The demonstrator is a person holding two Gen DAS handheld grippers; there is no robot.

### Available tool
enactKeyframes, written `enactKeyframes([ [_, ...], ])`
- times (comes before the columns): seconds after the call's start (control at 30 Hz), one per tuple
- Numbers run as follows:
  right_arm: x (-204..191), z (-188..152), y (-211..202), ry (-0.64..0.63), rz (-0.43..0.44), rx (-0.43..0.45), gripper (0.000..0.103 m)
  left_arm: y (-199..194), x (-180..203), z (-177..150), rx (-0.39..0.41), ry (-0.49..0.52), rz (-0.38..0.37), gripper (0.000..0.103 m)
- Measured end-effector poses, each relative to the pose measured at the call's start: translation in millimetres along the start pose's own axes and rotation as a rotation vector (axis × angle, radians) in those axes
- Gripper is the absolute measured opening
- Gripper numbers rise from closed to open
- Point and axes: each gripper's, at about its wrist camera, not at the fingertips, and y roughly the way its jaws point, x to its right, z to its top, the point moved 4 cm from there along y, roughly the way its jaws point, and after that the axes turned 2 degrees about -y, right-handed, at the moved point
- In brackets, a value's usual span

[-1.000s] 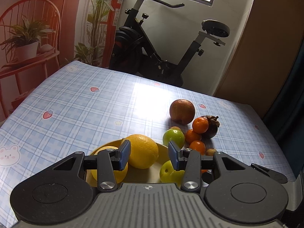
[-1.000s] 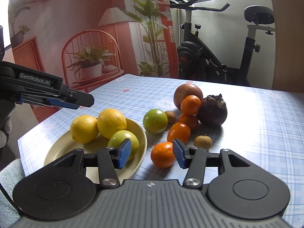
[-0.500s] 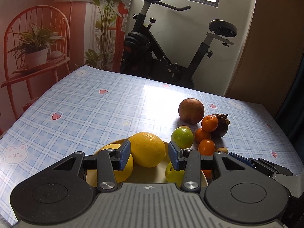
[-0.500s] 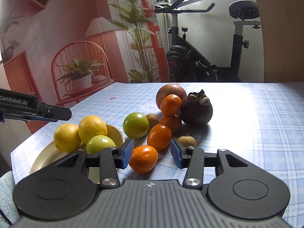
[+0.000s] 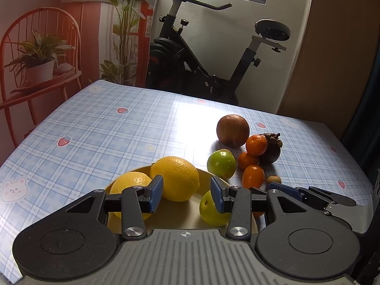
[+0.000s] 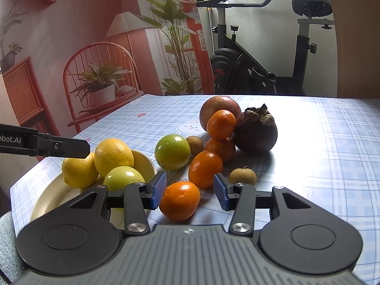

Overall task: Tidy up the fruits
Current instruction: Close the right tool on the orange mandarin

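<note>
So the right gripper [image 6: 190, 190] is down low over the blue checked tablecloth [image 6: 320, 166] with a small tangerine [image 6: 179, 200] sitting right between its blue pads. Left pad looks like it's about touching the peel, right pad has a clear gap, so it's not clamped on anything, jaws just partly open around it.

The left gripper [image 5: 187, 193] hangs over the cream plate [image 5: 175, 216], jaws partly open too and nothing gripped. Behind its pads you can see what's on the plate: a big lemon [image 5: 175, 178] in the middle, a second lemon [image 5: 129, 190] to the left, and a pale green fruit [image 5: 210, 210] on the right, partly hidden by the right pad.

Everything else is off the plate, bunched together on the cloth. A green lime-looking fruit [image 6: 172, 152] sits just beside the plate rim. Next to it a little stack of three more tangerines [image 6: 206, 168], the top one leaning on a big reddish-brown round fruit [image 6: 219, 109], maybe a passion fruit, hard to say. A dark purple mangosteen [image 6: 256, 131] touches that stack on the right. Two small brown longans, one [image 6: 242, 176] just past the right pad, the other [image 6: 195, 144] tucked behind the lime.

Exercise bike [image 6: 261, 71] behind the table
</note>
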Motion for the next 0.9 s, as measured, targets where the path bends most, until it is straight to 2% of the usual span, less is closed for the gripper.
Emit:
enactKeyframes([
  [0.17, 3.6, -3.0, -7.4, 0.041, 0.005, 0.007, 0.048, -4.6, 0.4, -2.5, 0.006, 0.012, -0.009, 0.045],
  [0.37, 17.2, -5.1, -20.8, 0.117, -0.041, 0.037, 0.048, -6.7, -1.6, -4.3, 0.006, 0.003, -0.022, 0.045],
  [0.47, 32.8, -6.8, -28.8, 0.205, -0.078, 0.052, 0.048, -6.7, -2.0, -4.3, 0.009, -0.002, -0.030, 0.045],
  [0.6, 53.8, -9.1, -37.0, 0.341, -0.065, 0.084, 0.047, -6.4, -3.4, -5.7, 0.006, -0.011, -0.041, 0.045],
  [0.7, 50.1, -7.6, -40.4, 0.316, -0.066, 0.097, 0.047, -6.3, -4.9, -6.0, 0.007, -0.016, -0.044, 0.045],
  [0.9, 16.1, -4.7, -31.6, 0.124, -0.063, 0.058, 0.048, -5.5, -4.9, -8.1, 0.004, -0.015, -0.048, 0.045],
])
